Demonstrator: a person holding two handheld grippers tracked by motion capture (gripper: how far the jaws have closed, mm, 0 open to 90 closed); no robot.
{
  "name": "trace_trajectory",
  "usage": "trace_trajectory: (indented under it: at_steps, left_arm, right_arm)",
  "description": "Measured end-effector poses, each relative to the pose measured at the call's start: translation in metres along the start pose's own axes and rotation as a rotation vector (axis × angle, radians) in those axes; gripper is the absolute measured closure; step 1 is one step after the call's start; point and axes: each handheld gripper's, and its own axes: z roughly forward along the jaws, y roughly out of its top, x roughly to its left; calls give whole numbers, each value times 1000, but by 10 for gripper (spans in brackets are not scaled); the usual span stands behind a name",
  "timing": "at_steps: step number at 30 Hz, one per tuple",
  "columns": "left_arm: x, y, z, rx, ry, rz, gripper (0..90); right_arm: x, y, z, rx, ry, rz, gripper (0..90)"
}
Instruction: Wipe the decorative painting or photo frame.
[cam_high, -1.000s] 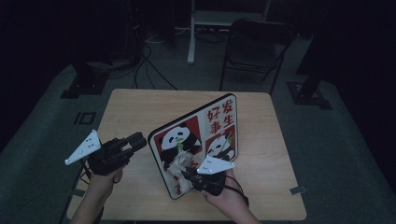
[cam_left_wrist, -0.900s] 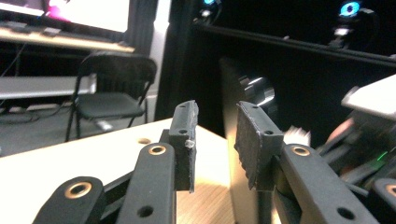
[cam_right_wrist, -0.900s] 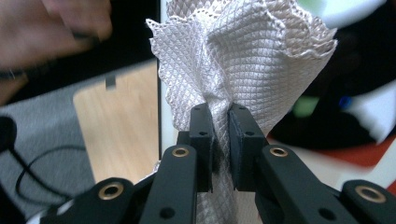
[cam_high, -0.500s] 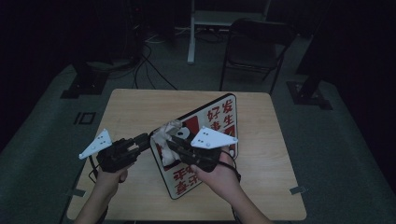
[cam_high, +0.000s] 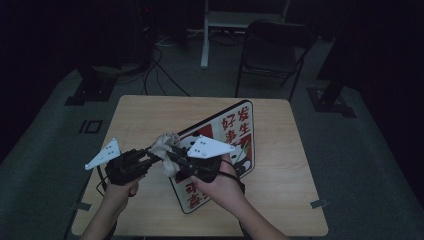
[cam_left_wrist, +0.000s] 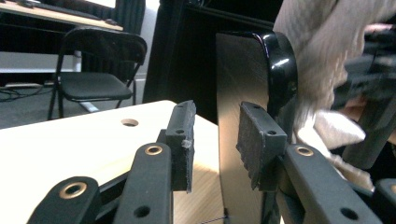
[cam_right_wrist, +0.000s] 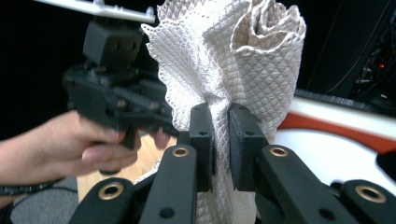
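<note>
**Wiping the panda board**

Holding the white cloth (cam_right_wrist: 243, 56) tight, your right gripper (cam_right_wrist: 219, 123) has it pinched in the middle. The cloth sits up at the top left edge of the panda board (cam_high: 235, 125). The board's picture side lies at 4 o'clock from the cloth. The board stands tilted on the bench (cam_high: 150, 115), and its long side runs from 7 o'clock to 1 o'clock.

Your left gripper (cam_left_wrist: 215, 140) is narrow at the board's rim. You cannot tell if it grips. A second ago the cloth was low, at the board's near end. Now it is lifted.

Black folding chair (cam_high: 274, 50) behind table — floor cables (cam_high: 160, 75).
</note>
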Motion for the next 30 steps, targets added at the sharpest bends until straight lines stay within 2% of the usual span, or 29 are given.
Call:
trace_trajectory:
  at_steps: [4,10,19,26,30]
  left_arm:
    - [-2,1,-1,0,-5,9,700]
    - [-5,2,-1,-1,-10,23,720]
    - [-6,1,0,-5,-5,20,719]
    - [-6,1,0,-4,-5,23,719]
    - [-6,1,0,-7,-3,23,719]
  right_arm:
    - [1,-12,-2,15,5,6,811]
    - [2,-39,-4,60,11,34,811]
    - [8,-83,-2,181,33,55,810]
    - [12,-112,1,251,53,88,811]
    - [12,-131,2,288,61,122,810]
